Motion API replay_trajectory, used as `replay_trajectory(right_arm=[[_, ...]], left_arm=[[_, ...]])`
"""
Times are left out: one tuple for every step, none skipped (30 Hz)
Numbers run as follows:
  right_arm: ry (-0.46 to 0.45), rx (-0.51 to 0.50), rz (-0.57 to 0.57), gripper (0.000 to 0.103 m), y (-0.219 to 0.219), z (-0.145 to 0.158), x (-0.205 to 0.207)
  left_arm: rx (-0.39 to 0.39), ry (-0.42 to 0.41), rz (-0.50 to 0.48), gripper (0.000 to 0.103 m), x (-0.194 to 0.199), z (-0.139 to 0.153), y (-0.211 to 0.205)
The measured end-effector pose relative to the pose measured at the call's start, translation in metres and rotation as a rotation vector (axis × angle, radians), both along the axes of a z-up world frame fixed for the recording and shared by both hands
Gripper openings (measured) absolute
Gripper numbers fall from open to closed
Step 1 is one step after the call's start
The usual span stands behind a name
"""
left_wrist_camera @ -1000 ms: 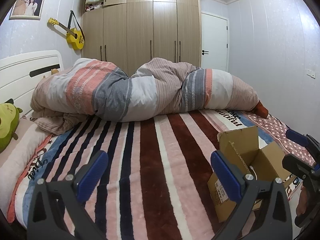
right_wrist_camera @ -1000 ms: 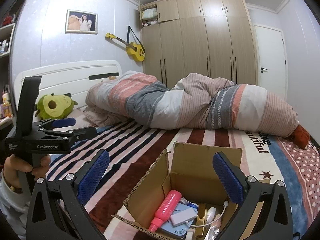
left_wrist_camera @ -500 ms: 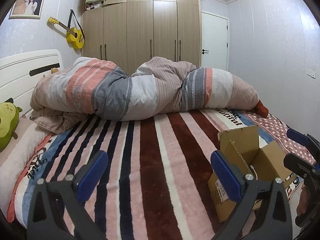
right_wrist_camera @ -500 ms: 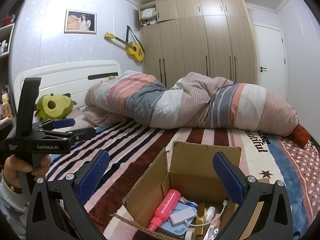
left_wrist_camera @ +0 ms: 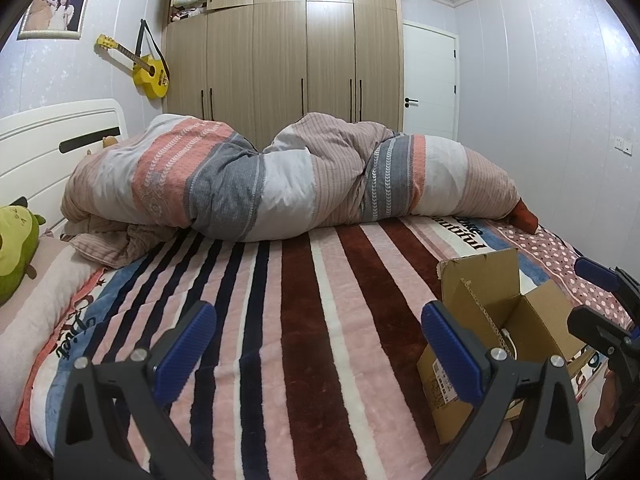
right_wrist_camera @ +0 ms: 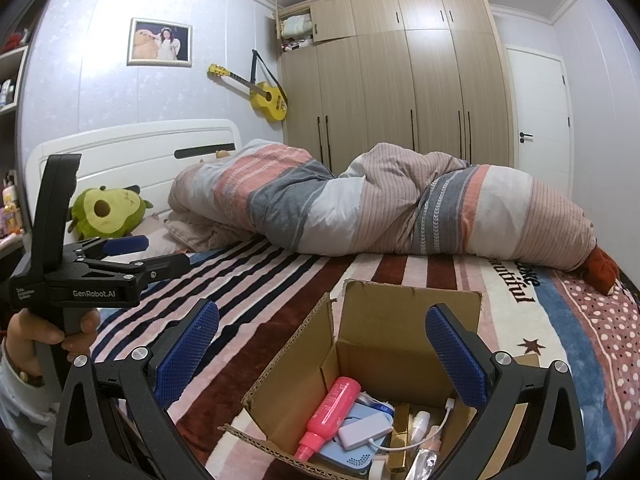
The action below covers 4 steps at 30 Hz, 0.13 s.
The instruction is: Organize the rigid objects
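An open cardboard box (right_wrist_camera: 384,336) sits on the striped blanket near the bed's front edge; it also shows in the left wrist view (left_wrist_camera: 496,312) at the lower right. Inside it lie a pink bottle (right_wrist_camera: 328,416), a white power bank with cable (right_wrist_camera: 364,432), a blue flat device (right_wrist_camera: 348,456) and small bottles. My right gripper (right_wrist_camera: 322,352) is open and empty, just above the box. My left gripper (left_wrist_camera: 316,348) is open and empty over the blanket, left of the box; it shows in the right wrist view (right_wrist_camera: 132,256) too.
A rolled striped duvet (left_wrist_camera: 280,188) lies across the far side of the bed. A green avocado plush (right_wrist_camera: 106,212) sits by the white headboard (right_wrist_camera: 132,148). A wardrobe (left_wrist_camera: 304,52), a door and a yellow guitar (left_wrist_camera: 150,76) stand behind.
Both grippers have barely moved; the views shift only slightly. Nothing was picked up or let go.
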State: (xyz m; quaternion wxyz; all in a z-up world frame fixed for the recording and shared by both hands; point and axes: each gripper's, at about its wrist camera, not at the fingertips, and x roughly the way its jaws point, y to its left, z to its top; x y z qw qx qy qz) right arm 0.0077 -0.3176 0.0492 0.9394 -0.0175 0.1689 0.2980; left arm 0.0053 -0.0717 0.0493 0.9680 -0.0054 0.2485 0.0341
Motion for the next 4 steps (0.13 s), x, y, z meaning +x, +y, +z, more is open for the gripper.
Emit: replay_trajectory(right_arm=[[0.000, 0.001, 0.000, 0.103, -0.0002, 0.0000, 0.0000], [0.000, 0.001, 0.000, 0.103, -0.0002, 0.0001, 0.0002], [0.000, 0.001, 0.000, 0.103, -0.0003, 0.0001, 0.0003], [0.001, 0.001, 0.001, 0.103, -0.0007, 0.0000, 0.0006]], left_arm=[[-0.002, 0.001, -0.002, 0.102, 0.0002, -0.0005, 0.0001], [-0.002, 0.001, -0.002, 0.102, 0.0005, -0.0005, 0.0000], [-0.001, 0.001, 0.000, 0.102, -0.0005, -0.0009, -0.0002], [0.001, 0.001, 0.002, 0.102, 0.0008, -0.0007, -0.0003]])
